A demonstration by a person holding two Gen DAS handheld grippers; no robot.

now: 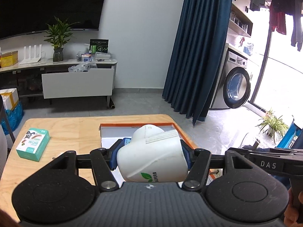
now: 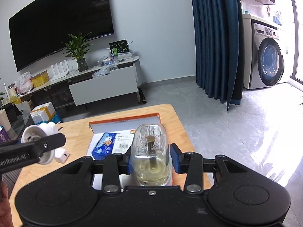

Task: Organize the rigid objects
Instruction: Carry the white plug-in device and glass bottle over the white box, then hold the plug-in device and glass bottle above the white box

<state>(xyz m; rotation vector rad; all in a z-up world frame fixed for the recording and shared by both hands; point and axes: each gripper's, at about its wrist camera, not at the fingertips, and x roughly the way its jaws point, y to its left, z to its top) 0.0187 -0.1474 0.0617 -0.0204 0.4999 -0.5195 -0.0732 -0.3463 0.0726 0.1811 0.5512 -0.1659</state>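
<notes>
Left claw is closed on a white bottle with a green leaf logo, blue pads pressed to both its sides; the bottle is held above the near part of an orange-rimmed tray. Right claw is clamped on a clear glass bottle holding pale yellow liquid, also above that tray. Inside the tray lie a blue box and a printed sheet. The surface is light wood with rounded corners; the tray sits toward its right side. A green-and-white box rests on the left part of the surface, well apart from the tray. In the right wrist view a small white charger lies on the surface just left of the tray, close below the white bottle that the left claw holds there. Room: a large dark television hangs on a pale wall above a low cabinet with a white front panel; a potted plant, a white router with upright antennas and assorted boxes stand on top. Dark blue curtains hang to the right, a front-loading washing machine beyond them, and clothes hang near the bright window. Floor is grey tile.
</notes>
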